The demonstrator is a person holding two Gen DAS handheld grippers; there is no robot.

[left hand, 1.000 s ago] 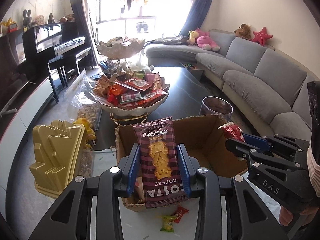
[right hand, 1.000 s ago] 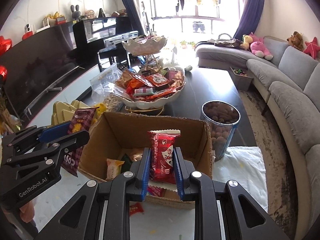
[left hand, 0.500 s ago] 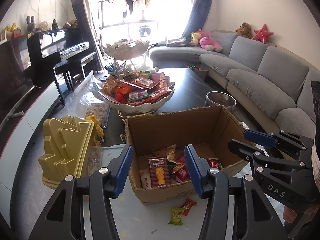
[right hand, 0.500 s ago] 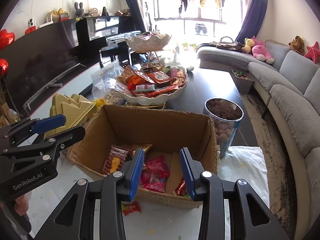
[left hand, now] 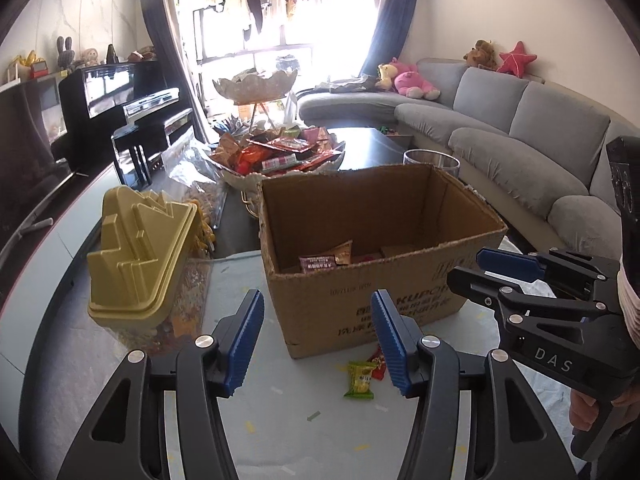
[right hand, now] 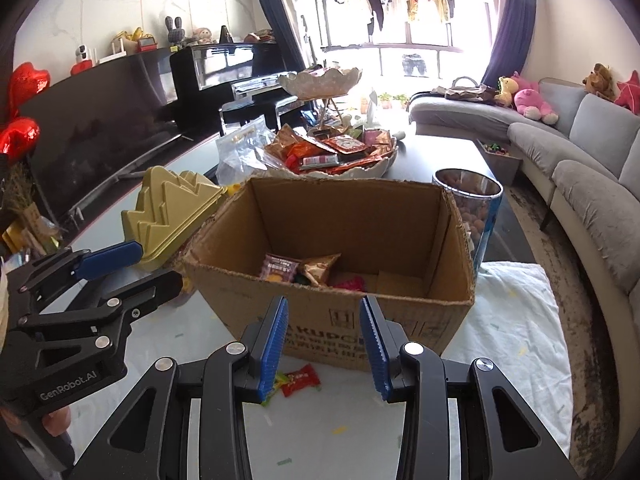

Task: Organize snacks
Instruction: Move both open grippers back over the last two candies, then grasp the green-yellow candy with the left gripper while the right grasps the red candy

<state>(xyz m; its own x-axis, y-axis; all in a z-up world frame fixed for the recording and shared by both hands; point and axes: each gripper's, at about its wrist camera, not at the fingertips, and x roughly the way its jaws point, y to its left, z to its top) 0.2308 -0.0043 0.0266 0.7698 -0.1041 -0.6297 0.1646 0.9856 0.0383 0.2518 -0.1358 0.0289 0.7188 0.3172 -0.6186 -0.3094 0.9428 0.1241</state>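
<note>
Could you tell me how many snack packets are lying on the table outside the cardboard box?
2: a green packet and a red packet, side by side in front of the cardboard box. The grippers may hide others.

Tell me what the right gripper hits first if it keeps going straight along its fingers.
Most likely the near wall of the cardboard box, which fills the gap ahead of the open, empty right gripper. The red snack packet lies lower on the table; depth is uncertain.
</note>
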